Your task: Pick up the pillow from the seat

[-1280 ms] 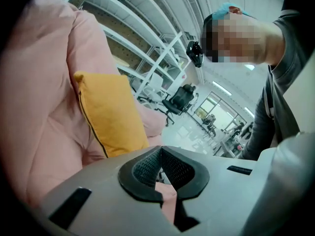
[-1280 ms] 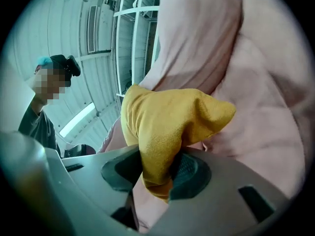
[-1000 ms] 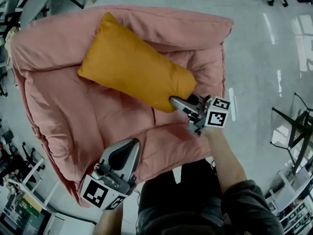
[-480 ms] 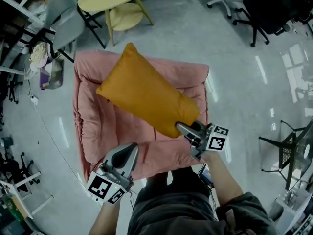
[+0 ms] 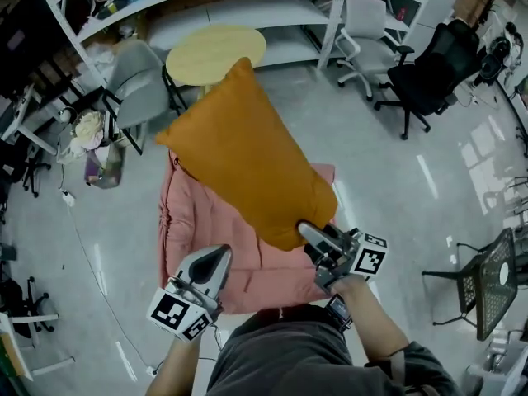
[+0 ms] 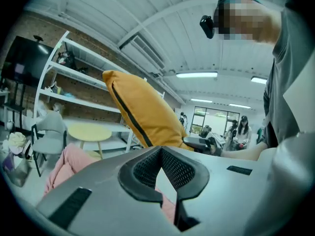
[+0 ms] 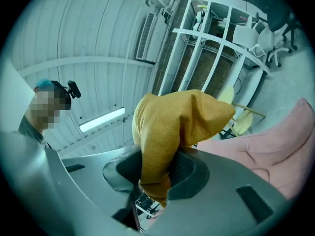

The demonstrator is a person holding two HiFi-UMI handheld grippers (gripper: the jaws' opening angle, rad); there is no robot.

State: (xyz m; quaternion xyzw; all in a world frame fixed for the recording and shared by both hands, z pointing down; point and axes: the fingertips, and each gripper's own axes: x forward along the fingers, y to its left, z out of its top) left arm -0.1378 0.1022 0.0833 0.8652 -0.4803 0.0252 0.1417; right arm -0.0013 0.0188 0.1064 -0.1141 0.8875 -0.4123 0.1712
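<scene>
Gripping one corner of the mustard-yellow fabric pillow (image 5: 239,155) in my right tool (image 5: 308,232); pillow held up above the pink padded seat (image 5: 196,221). Left tool (image 5: 219,254) closed, empty.

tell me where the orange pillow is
In the head view the pillow is mid-frame, held up above the pink seat, its lower corner pinched in the right tool, round yellow table behind it.

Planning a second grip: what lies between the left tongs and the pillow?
Bare air in the left gripper view, from left tongs to pillow; head view shows only pink seat below.
</scene>
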